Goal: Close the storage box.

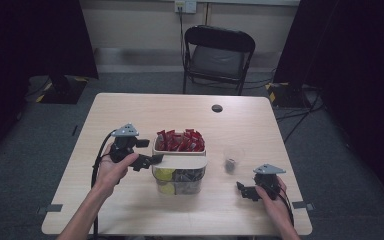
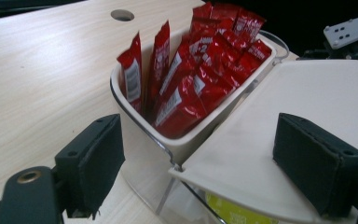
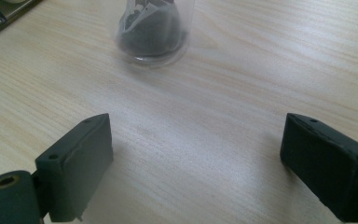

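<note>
Red sachets [image 2: 193,70] in a white box [image 2: 186,144] sit between the wide-open left hand-held gripper [image 2: 214,163].

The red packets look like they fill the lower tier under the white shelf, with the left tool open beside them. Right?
Not quite. The red packets stand in the upper white bin, as the left gripper view shows. The left tool is open beside it.

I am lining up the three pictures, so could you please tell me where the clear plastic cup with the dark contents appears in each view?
High view: the clear cup stands right of centre, between the organizer and the right tool.
Left gripper view: I cannot find the cup here.
Right gripper view: the cup is at top centre, beyond the open jaws.
Shared landmark: the light wooden table.
</note>
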Demonstrator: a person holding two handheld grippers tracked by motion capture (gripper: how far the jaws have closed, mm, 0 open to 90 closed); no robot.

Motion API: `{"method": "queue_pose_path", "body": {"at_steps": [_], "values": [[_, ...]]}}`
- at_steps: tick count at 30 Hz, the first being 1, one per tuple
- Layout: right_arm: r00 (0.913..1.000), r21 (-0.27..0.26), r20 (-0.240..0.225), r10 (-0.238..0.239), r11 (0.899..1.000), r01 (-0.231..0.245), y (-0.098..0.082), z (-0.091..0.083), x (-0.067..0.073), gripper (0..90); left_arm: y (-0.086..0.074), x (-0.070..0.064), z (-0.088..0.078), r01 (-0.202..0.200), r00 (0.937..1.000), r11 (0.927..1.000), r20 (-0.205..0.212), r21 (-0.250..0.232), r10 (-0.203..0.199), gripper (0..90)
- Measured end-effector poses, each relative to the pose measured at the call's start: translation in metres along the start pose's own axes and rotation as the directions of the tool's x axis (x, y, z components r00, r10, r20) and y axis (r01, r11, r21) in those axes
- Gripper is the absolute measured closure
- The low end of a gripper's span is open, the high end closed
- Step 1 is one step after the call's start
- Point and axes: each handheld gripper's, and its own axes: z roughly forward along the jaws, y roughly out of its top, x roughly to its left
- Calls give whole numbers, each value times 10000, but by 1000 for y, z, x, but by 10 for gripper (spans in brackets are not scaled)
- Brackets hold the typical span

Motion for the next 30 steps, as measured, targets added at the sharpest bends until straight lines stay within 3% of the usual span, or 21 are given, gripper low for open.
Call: {"method": "queue_pose_path", "body": {"at_steps": [5,6,14,20,23,30], "values": [[10000,5,-60,-57,10000,57,0,0,0,85,-7,-1,9,-143,9999,9994,16,328,143,160],[10000,8,-71,-58,10000,58,0,0,0,85,-8,1,10,54,9999,9996,91,295,-57,160],[9999,6,-130,-101,9999,101,-1,0,-1,85,-14,3,17,77,9996,9978,-260,655,-60,162],[9999,5,-132,-106,9999,106,-1,0,-1,85,-17,4,15,147,9998,9982,-166,589,-137,163],[9999,6,-134,-103,9999,104,-1,0,-1,85,-19,7,8,187,9997,9994,-188,299,-181,164],[9998,16,-163,-132,9999,132,-1,-1,-1,84,-24,14,-8,368,9982,9993,-466,-1,-368,162]]}}
